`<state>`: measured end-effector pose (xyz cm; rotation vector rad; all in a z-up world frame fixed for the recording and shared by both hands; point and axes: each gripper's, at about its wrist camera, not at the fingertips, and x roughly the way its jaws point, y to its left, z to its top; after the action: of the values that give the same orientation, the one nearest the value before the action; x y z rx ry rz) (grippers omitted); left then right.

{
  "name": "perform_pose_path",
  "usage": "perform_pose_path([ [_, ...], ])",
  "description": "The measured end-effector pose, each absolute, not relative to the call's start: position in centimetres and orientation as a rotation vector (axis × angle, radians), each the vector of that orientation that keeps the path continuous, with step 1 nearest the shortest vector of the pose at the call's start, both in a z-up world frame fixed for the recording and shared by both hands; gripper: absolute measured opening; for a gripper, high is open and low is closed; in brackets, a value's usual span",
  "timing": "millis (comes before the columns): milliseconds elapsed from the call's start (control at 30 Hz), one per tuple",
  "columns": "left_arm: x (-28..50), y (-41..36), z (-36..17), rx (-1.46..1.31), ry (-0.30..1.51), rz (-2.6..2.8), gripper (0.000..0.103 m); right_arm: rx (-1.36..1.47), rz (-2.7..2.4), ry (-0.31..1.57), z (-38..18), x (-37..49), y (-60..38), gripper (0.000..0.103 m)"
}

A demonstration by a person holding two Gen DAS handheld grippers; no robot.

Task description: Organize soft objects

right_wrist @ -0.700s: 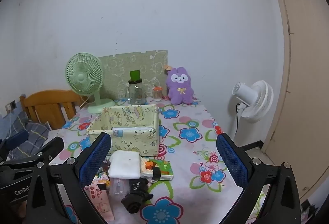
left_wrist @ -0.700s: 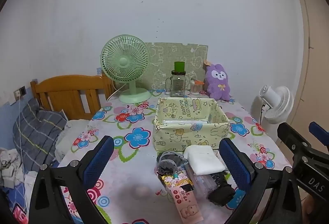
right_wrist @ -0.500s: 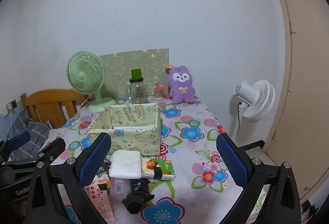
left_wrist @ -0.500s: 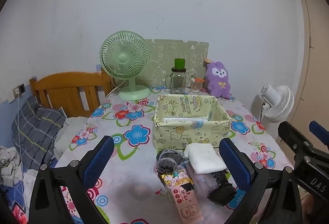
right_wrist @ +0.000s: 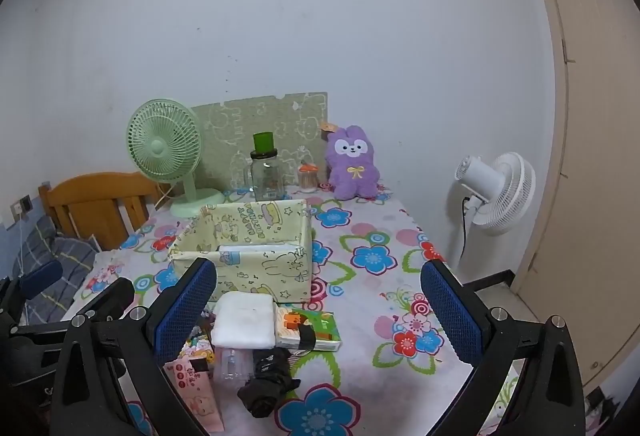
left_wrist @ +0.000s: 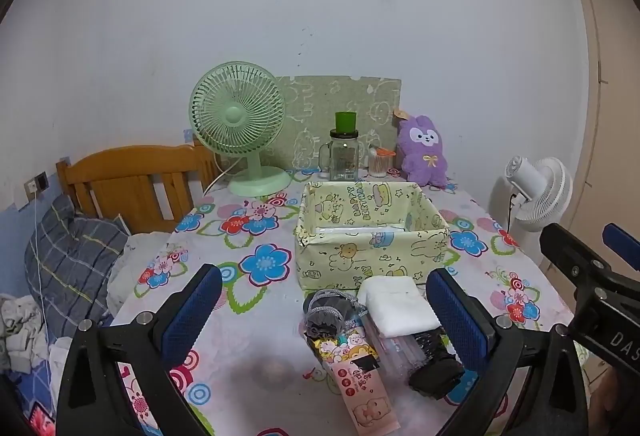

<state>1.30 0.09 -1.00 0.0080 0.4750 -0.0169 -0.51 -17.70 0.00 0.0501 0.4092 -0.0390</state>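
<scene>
A pale yellow cartoon-print box (left_wrist: pixel 372 236) (right_wrist: pixel 244 252) stands mid-table on the flowered cloth. Just in front of it lies a pile: a folded white cloth (left_wrist: pixel 398 306) (right_wrist: pixel 244 320), a grey knit pouch (left_wrist: pixel 328 310), a black rolled fabric piece (left_wrist: pixel 434 368) (right_wrist: pixel 266 388), a pink packet (left_wrist: pixel 360 384) (right_wrist: pixel 196 384) and a green tissue pack (right_wrist: pixel 310 330). A purple plush rabbit (left_wrist: pixel 424 152) (right_wrist: pixel 354 162) sits at the back. My left gripper (left_wrist: pixel 324 316) hovers open over the pile. My right gripper (right_wrist: pixel 318 310) is open too, holding nothing.
At the table's back stand a green desk fan (left_wrist: pixel 240 128) (right_wrist: pixel 168 152), a glass jar with a green lid (left_wrist: pixel 344 152) and a small jar (left_wrist: pixel 378 160). A wooden headboard (left_wrist: pixel 132 180) and bedding lie left; a white floor fan (right_wrist: pixel 496 188) stands right.
Both views have shifted slightly, the table contents sitting a little higher in frame than before. Both grippers stay open; nothing on the table has moved.
</scene>
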Motion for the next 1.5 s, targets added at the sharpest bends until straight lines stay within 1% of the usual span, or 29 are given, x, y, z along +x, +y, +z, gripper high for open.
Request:
perform_pose_path([
  [1500, 0.74, -0.35, -0.80, 0.004, 0.464, -0.026, 0.103, 0.061, -0.047, 0.423, -0.05, -0.60, -17.85, 0.103],
])
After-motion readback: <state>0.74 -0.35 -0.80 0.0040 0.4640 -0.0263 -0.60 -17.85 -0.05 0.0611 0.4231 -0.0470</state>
